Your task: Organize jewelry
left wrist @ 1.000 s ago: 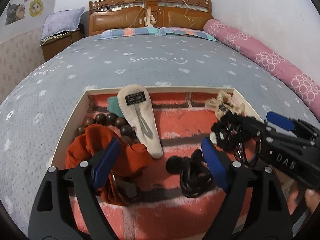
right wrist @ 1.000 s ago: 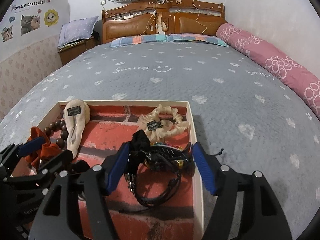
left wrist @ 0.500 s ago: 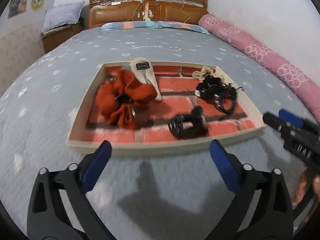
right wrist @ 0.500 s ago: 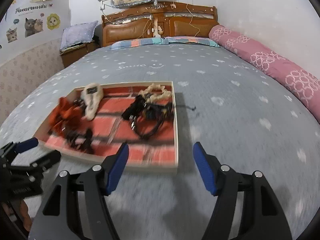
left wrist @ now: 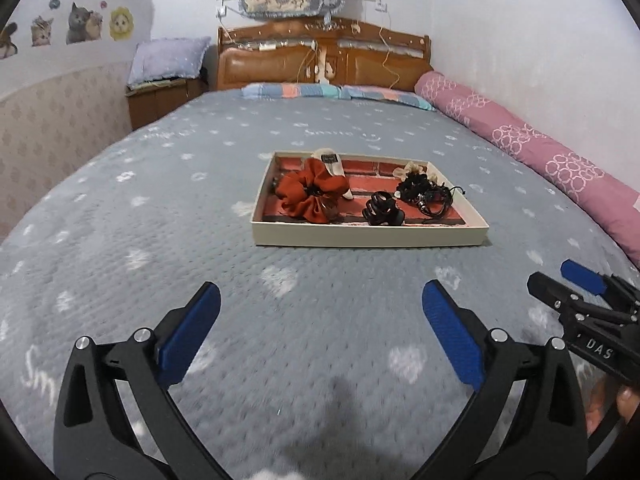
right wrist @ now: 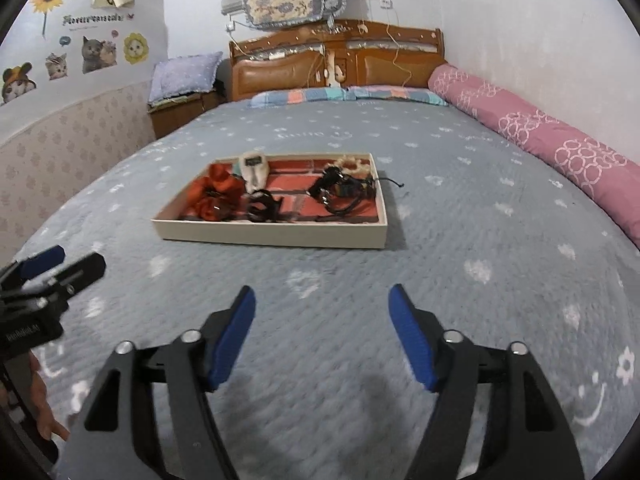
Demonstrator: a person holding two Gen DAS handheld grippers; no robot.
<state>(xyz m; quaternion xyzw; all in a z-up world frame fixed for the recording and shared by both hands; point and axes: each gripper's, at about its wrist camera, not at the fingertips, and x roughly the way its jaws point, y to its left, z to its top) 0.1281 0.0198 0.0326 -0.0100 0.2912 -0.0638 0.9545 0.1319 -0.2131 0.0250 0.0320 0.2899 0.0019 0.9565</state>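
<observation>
A shallow cream tray [left wrist: 368, 236] [right wrist: 272, 234] with a red brick-print floor lies in the middle of the bed. It holds an orange scrunchie [left wrist: 310, 194] [right wrist: 214, 192], a cream hair clip [left wrist: 332, 162] [right wrist: 254, 170], a black claw clip [left wrist: 382, 210] [right wrist: 262, 206], a heap of black cords and bracelets [left wrist: 426, 194] [right wrist: 342, 192] and a cream scrunchie [left wrist: 414, 168] [right wrist: 354, 164]. My left gripper [left wrist: 320, 320] stands open and empty over the bedspread, well short of the tray. My right gripper [right wrist: 322, 326] is also back from the tray, its jaws opening with nothing between them.
The grey bedspread [left wrist: 160, 208] with white hearts covers the whole bed. A pink bolster [left wrist: 540, 148] lies along the right wall. A wooden headboard [left wrist: 324, 58], striped pillows [left wrist: 332, 92] and a bedside cabinet [left wrist: 160, 98] stand at the far end.
Both grippers have pulled back from over the tray toward the bed's near end. The left jaws opened off the orange scrunchie; the right jaws came away from the black cords and widened.
</observation>
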